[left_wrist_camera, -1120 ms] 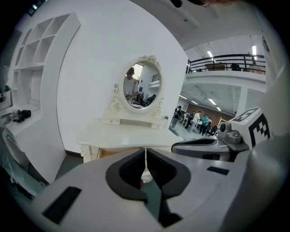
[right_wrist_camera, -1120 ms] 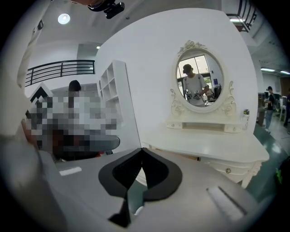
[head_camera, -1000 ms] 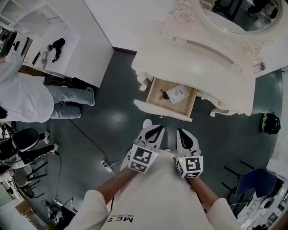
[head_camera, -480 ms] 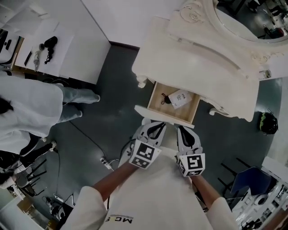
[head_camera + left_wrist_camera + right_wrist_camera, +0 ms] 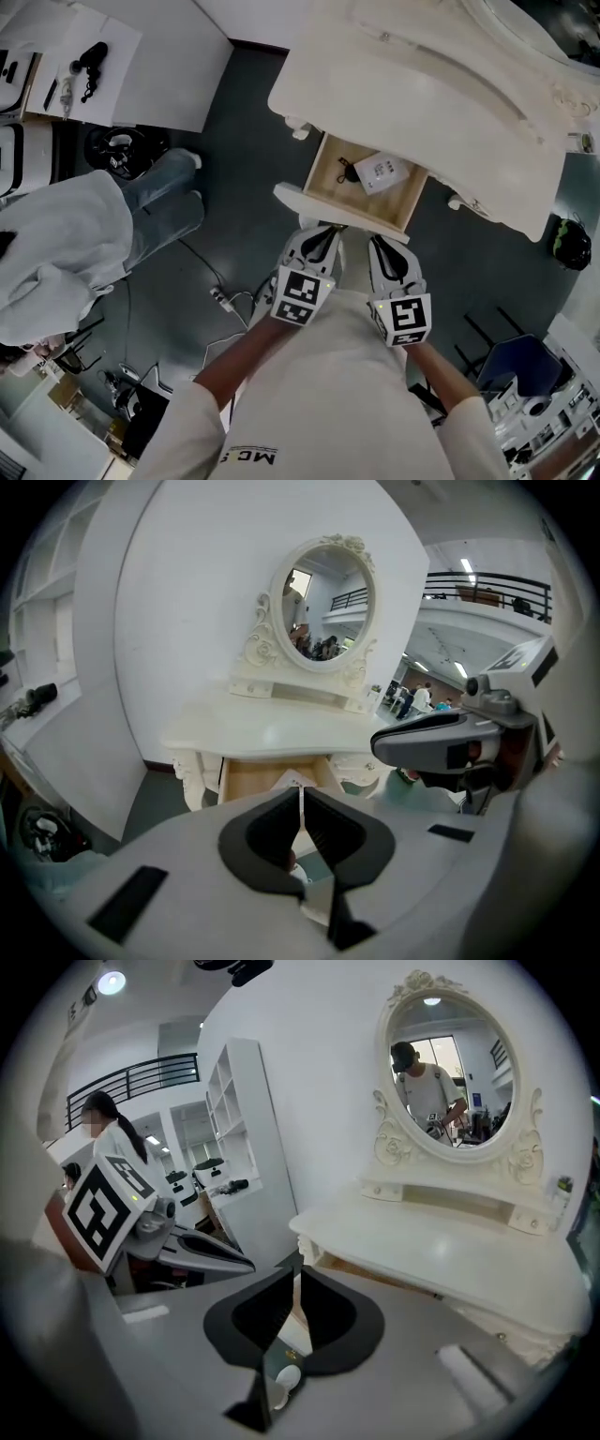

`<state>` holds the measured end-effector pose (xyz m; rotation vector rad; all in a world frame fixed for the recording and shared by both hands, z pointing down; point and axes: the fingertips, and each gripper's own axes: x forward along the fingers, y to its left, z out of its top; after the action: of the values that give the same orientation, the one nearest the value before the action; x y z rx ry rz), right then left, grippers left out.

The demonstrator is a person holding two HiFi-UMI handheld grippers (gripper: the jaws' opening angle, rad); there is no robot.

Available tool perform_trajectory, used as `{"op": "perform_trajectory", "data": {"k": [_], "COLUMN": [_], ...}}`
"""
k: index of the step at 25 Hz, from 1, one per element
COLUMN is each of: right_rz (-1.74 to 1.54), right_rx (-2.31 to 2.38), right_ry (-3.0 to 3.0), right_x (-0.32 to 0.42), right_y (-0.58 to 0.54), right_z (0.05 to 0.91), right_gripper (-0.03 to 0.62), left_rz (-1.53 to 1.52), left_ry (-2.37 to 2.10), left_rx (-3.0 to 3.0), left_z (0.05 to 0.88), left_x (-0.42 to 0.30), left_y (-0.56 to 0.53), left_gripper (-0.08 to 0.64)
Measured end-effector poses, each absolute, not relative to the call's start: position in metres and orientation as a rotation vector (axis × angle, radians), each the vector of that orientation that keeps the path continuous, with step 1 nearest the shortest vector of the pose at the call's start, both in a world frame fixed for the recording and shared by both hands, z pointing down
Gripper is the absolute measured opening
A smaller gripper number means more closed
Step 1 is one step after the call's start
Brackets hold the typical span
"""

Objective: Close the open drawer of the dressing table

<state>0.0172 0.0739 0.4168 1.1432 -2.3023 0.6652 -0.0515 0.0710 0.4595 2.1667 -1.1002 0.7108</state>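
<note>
The cream dressing table (image 5: 441,103) fills the top of the head view, its wooden drawer (image 5: 370,187) pulled out toward me. Inside lie a white box (image 5: 383,172) and a small dark item (image 5: 344,172). The drawer's white front panel (image 5: 309,208) is just ahead of both grippers. My left gripper (image 5: 322,232) is shut and empty, its tips close to the panel; I cannot tell if they touch. My right gripper (image 5: 381,244) is shut and empty, just short of the panel's right end. In the left gripper view the shut left gripper (image 5: 301,789) points at the drawer (image 5: 267,776).
A person in a white coat (image 5: 56,253) stands at the left. A white desk (image 5: 169,56) with dark tools is at the upper left. A power strip and cable (image 5: 221,298) lie on the floor. A dark chair (image 5: 511,366) stands at the right. An oval mirror (image 5: 455,1063) tops the table.
Both grippers have come forward and down toward the drawer front, and the table looms larger. The drawer stays open. The person at the left has shifted.
</note>
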Motion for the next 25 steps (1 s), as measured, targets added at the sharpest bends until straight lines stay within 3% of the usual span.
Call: {"op": "perform_trajectory", "data": {"k": [15, 19, 25], "right_rz": [0.662, 0.665, 0.669], "right_rx": [1.030, 1.037, 1.035], "right_ry": [-2.312, -2.318, -2.317], "right_x": [0.000, -0.006, -0.016], "right_y": [0.082, 0.078, 0.078], "right_z": [0.455, 0.456, 0.458], "right_gripper": [0.000, 0.000, 0.000], "left_rz": [0.790, 0.759, 0.909], "left_ry": [-1.237, -1.241, -1.173], "left_rx": [2.086, 2.043, 2.055], "left_z": [0.523, 0.537, 0.570], "left_x": [-0.076, -0.084, -0.095], "left_y": [0.076, 0.078, 0.096], "left_gripper": [0.029, 0.175, 0.297]}}
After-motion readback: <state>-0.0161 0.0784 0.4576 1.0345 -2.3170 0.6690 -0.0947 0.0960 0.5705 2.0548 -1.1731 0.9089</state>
